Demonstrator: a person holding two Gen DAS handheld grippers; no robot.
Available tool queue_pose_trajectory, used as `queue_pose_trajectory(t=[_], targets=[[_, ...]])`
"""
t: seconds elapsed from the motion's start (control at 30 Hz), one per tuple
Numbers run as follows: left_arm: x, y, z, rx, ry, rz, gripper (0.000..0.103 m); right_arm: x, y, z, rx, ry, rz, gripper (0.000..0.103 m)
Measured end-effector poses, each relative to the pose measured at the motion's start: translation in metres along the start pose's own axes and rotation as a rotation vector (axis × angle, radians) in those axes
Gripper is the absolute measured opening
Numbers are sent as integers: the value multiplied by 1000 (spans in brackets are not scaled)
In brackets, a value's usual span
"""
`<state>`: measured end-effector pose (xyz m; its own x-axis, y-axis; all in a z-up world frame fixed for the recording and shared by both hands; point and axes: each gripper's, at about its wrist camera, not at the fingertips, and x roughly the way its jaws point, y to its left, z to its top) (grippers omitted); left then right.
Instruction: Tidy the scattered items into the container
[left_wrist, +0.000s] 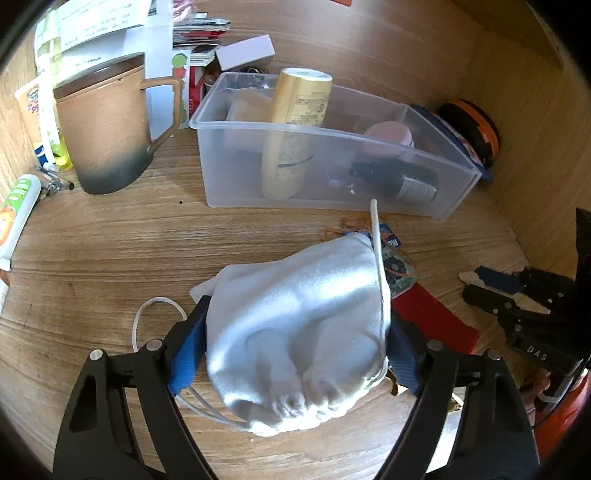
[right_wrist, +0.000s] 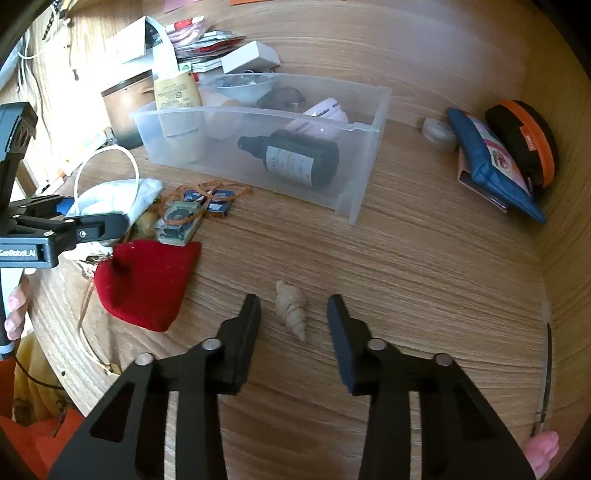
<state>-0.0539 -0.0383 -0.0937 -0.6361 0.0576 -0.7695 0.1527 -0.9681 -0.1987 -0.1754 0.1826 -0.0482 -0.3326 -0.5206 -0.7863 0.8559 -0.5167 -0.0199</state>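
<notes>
My left gripper is shut on a white drawstring pouch, held over the wooden table in front of the clear plastic container; the pouch also shows in the right wrist view. The container holds a tall cream bottle, a dark bottle and a pink jar. My right gripper is open, its jaws either side of a small spiral shell on the table. A red pouch and small packets tied with orange string lie left of it.
A brown lidded mug stands left of the container, with tubes and papers behind. A blue wallet and an orange-rimmed black disc lean on the right wall. A small pale roll lies nearby.
</notes>
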Motion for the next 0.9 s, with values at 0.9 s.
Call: queue_pose_trajectory(t=[0.9], targets=[[-62,27,36,-57,-135,67,81,-33,-1,35,18,-91,50,15]])
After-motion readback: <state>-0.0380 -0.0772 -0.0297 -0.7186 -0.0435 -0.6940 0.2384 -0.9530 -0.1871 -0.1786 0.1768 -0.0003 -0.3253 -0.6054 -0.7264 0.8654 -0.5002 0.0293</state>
